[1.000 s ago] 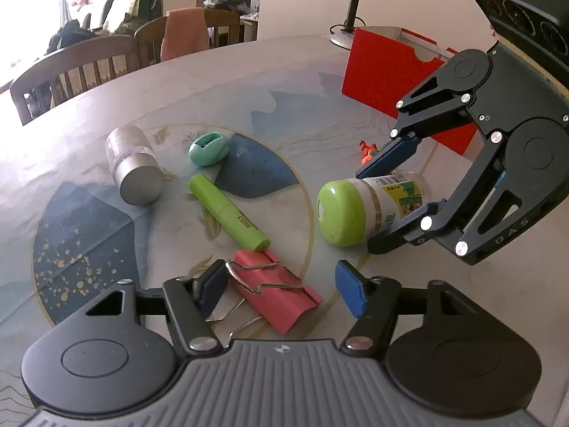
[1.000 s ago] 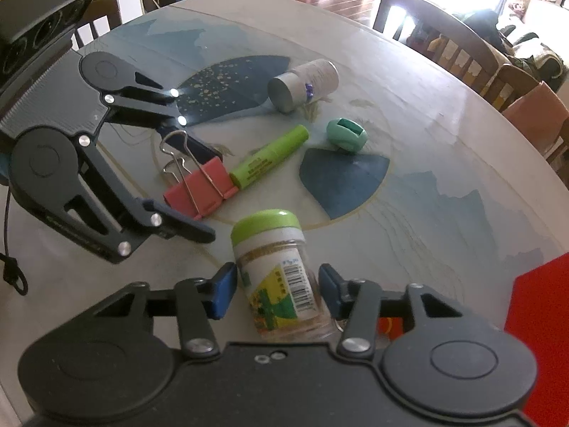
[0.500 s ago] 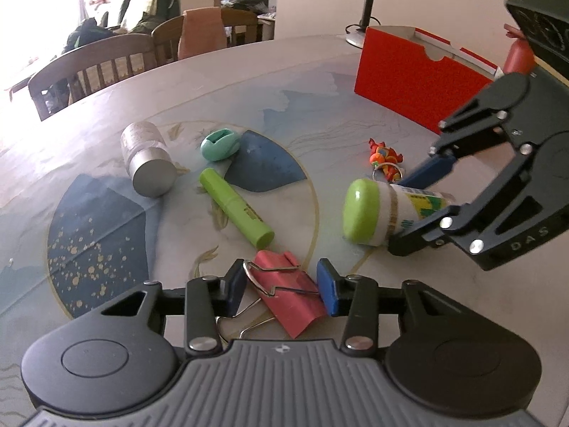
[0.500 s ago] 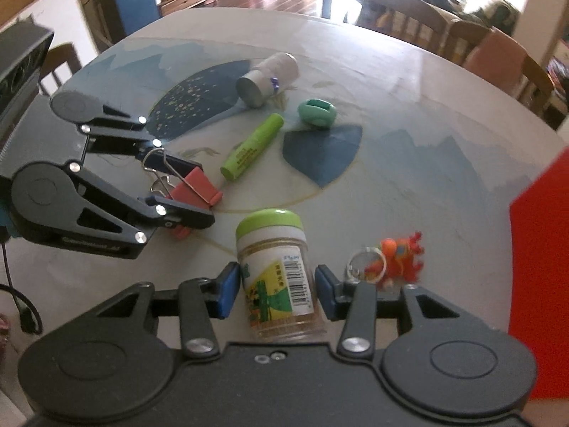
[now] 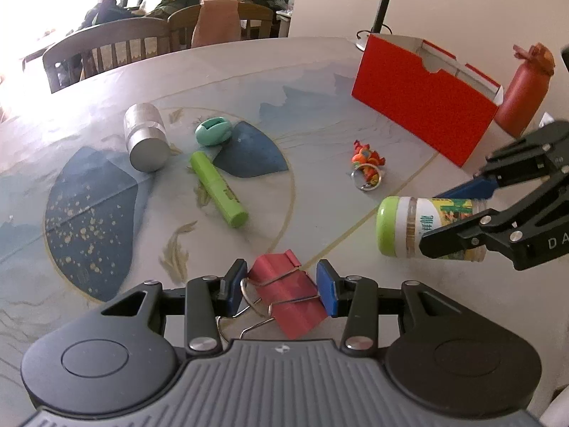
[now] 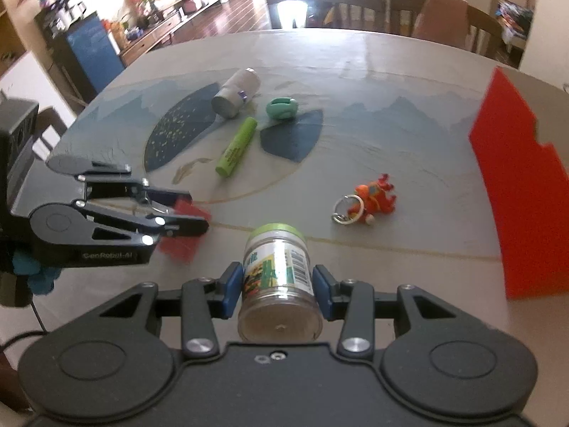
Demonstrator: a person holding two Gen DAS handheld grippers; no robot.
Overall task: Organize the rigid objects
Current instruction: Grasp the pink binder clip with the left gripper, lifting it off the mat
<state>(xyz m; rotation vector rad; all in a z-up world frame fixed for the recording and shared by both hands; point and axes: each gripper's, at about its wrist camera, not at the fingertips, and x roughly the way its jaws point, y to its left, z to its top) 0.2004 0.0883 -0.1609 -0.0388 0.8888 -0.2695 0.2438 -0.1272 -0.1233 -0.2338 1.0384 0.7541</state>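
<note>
Gripping the pink binder clip (image 5: 284,293) between the blue pads of our left gripper (image 5: 281,290), we hold it lifted just above the table (image 5: 320,71); its jaws have just been closing, and the clip's wire handles stick back toward the camera. Our right gripper (image 6: 278,284) clamps the green-lidded jar (image 6: 279,277) by its labelled body, lid pointing away from us, the jar tipped on its side in the air.

Lying on the patterned tabletop are a green highlighter (image 5: 218,190), a mint-green oval case (image 5: 213,131) just beyond it, and a silver cylinder (image 5: 145,137) on its side to their left. An orange toy keychain (image 5: 366,163) sits apart, nearer the red open-topped box (image 5: 423,106) standing at the far right. A red bottle (image 5: 522,99) stands just behind the box.
</note>
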